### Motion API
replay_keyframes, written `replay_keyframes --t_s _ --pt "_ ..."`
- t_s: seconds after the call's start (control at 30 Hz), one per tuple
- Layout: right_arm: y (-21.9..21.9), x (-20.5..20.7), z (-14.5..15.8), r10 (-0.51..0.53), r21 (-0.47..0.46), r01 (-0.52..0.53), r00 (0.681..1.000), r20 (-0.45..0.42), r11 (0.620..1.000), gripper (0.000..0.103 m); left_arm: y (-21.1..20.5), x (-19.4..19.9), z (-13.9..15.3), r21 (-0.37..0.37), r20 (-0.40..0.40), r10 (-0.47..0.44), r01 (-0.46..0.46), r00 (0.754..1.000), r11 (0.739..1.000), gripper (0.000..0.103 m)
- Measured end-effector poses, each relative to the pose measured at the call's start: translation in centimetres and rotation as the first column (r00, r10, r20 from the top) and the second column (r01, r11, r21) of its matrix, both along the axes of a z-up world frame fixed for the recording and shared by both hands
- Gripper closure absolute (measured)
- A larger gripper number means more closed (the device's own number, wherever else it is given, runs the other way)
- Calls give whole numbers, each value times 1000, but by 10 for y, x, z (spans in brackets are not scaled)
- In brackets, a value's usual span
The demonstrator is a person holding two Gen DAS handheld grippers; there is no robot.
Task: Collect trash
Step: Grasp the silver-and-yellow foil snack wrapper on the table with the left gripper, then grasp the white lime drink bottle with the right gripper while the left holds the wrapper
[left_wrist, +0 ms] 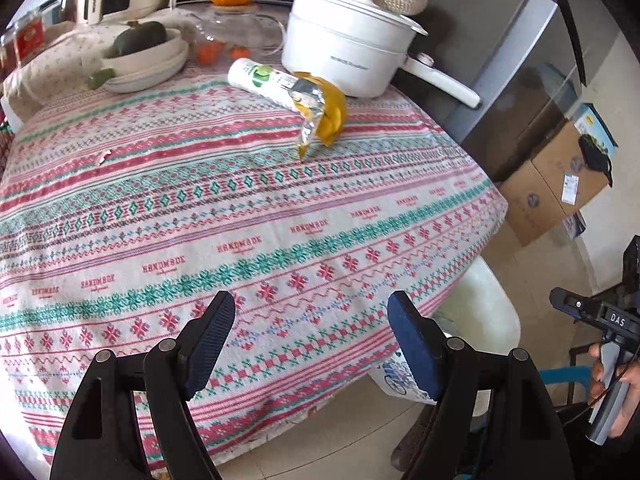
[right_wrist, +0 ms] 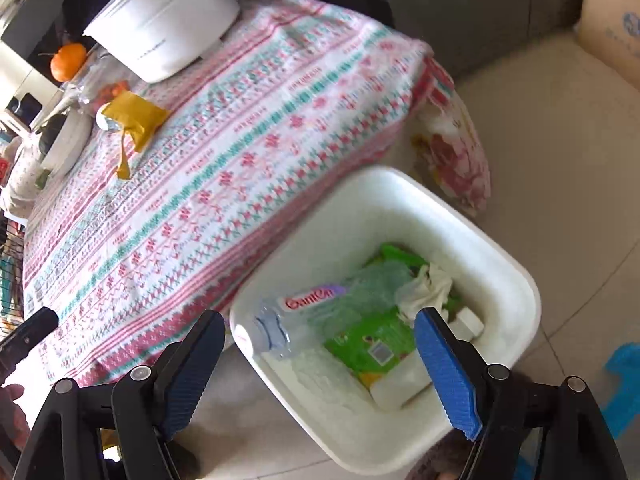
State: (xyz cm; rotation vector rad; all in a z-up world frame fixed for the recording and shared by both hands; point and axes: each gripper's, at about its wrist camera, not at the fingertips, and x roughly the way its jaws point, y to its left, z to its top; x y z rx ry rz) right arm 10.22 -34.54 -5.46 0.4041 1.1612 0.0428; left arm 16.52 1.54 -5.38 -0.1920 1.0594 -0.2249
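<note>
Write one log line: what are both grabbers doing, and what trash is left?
left gripper: open, empty, over tablecloth | right gripper: open, empty, above bin | left on table: tube, yellow wrapper

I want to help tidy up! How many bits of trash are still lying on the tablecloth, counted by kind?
White tube packet: 1
Yellow foil wrapper: 1
Tiny scrap: 1
Total: 3

The tablecloth [left_wrist: 248, 216] hides the table; the bin [right_wrist: 516, 280] (partly behind the table edge) blurs.
</note>
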Motion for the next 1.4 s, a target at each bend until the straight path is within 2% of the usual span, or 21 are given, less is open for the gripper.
replay_keyframes --t_s 0.13,0.23,0.33,0.5,0.63,0.73,0.8,0.83,0.87,0.97,1.0,1.03,1.23,1.4 --pt "12 17 9 12 -14 -12 1000 16 1000 20 12 36 1 -87 5 67 -66 998 994 22" --pt "15 36 21 2 24 -3 1000 30 1000 20 13 69 -5 -152 9 92 -90 996 984 22" --pt "19 57 32 5 38 -8 998 66 999 18 4 104 -15 -145 22 76 -72 997 987 22" --pt "28 92 36 36 -59 -27 989 147 998 17 -14 158 -39 -155 58 48 -39 997 987 22" --pt "34 112 23 71 -116 -54 987 145 992 17 -29 201 -65 -186 9 86 -83 996 979 22" --pt "37 121 22 93 -99 -79 985 147 992 17 -32 222 -78 -252 -24 135 -137 990 958 24" --pt "43 125 25 119 -113 -101 979 166 988 17 -33 228 -76 -277 -7 148 -144 989 950 29" --pt "47 126 24 133 -131 -111 977 168 985 17 -35 230 -77 -290 -14 139 -137 990 947 45" --pt "50 129 23 144 -143 -121 976 164 982 17 -36 231 -79 -290 -29 127 -130 991 948 55" --pt "52 134 18 143 -132 -124 978 150 984 17 -41 226 -76 -256 -29 90 -95 995 962 59" --pt "52 135 16 138 -127 -120 980 143 985 17 -43 221 -74 -237 -16 72 -73 997 969 80" --pt "53 136 14 137 -126 -120 981 137 985 17 -44 216 -72 -216 -15 52 -54 999 975 87" --pt "65 134 6 152 -150 -134 982 114 980 17 -25 171 -48 -99 16 -18 20 1000 995 91" --pt "84 134 2 197 -160 -178 974 113 971 17 17 128 -18 -19 13 -10 11 1000 1000 92"
